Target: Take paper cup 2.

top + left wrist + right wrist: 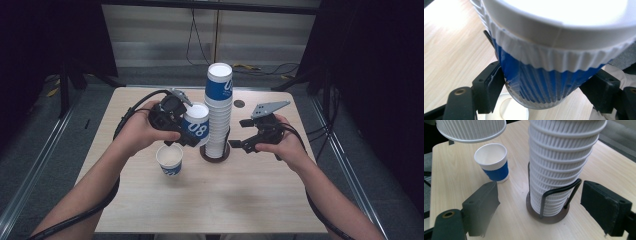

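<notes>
Holding a blue and white paper cup (195,125) tight, the left gripper (186,131) has its jaws closed on the cup's ribbed side. This held cup is upside down, up in the air, just left of the tall stack of cups (218,112). From the stack, it sits at about nine o'clock.

Another cup (169,159) stands right way up on the table (250,200). It is just below the held cup, at about six o'clock from it.

The right gripper (239,139) has its jaws wide apart with nothing in them. It waits by the wire holder (560,195) at the bottom of the stack, at about three o'clock.

I think the job now is to put the held cup down next to the standing one. To do it well, turn the cup the right way up first. Keep it away from the stack so nothing tips. Lower it slowly to a bare spot on the table. Let go only when the bottom sits flat. Squeeze gently, because paper cups squash easily.
</notes>
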`<state>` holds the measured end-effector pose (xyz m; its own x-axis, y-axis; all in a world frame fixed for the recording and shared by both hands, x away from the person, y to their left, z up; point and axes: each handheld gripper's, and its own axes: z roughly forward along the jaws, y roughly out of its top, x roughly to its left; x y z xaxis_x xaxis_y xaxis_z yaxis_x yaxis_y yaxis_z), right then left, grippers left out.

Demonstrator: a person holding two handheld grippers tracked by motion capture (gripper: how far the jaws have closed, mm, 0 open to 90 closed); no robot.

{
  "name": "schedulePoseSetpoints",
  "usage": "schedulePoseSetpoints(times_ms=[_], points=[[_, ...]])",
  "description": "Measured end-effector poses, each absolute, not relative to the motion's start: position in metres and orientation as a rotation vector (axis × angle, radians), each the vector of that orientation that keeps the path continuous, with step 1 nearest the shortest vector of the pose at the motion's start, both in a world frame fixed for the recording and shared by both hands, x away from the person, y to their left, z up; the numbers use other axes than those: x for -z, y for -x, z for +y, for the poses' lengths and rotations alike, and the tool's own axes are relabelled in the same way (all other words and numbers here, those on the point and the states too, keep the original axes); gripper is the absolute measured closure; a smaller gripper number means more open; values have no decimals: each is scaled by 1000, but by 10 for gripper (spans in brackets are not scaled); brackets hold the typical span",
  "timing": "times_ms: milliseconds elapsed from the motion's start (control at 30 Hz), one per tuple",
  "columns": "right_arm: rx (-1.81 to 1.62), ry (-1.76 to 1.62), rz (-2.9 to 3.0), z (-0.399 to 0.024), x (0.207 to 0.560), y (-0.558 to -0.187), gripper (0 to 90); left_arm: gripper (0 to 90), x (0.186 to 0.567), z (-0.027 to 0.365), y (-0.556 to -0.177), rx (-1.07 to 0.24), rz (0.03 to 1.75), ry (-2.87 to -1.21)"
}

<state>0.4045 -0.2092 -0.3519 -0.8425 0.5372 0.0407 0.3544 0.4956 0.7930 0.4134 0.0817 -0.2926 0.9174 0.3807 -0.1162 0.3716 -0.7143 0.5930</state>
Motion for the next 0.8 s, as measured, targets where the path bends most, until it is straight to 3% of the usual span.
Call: schedulePoseSetpoints(times_ms=[800], points=[[-1255, -713, 2613, -214, 371, -388, 140, 232, 327, 54, -398, 53, 442, -2538]])
